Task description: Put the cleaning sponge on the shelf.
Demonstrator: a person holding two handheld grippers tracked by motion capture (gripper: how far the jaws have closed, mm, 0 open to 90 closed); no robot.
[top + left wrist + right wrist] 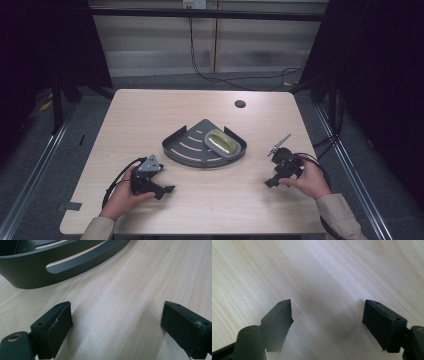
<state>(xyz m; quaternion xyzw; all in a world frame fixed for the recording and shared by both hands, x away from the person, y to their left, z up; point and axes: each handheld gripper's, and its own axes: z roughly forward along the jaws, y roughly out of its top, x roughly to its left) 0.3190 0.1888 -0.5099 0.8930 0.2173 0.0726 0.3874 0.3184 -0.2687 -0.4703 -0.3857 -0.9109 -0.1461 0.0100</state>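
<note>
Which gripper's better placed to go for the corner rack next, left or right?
Left, probably. The left gripper sits close to the dark corner rack, jaws open, and the left gripper view has its slotted wall just ahead. The right gripper is open too but faces bare table.

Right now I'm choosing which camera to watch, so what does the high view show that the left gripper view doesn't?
High view alone: the yellow-green object lying in the dark corner tray, both hands, the right gripper. Left gripper view alone: the left gripper from close up, jaws wide apart with bare wood between. Both share the tray's slotted wall and the table.
</note>
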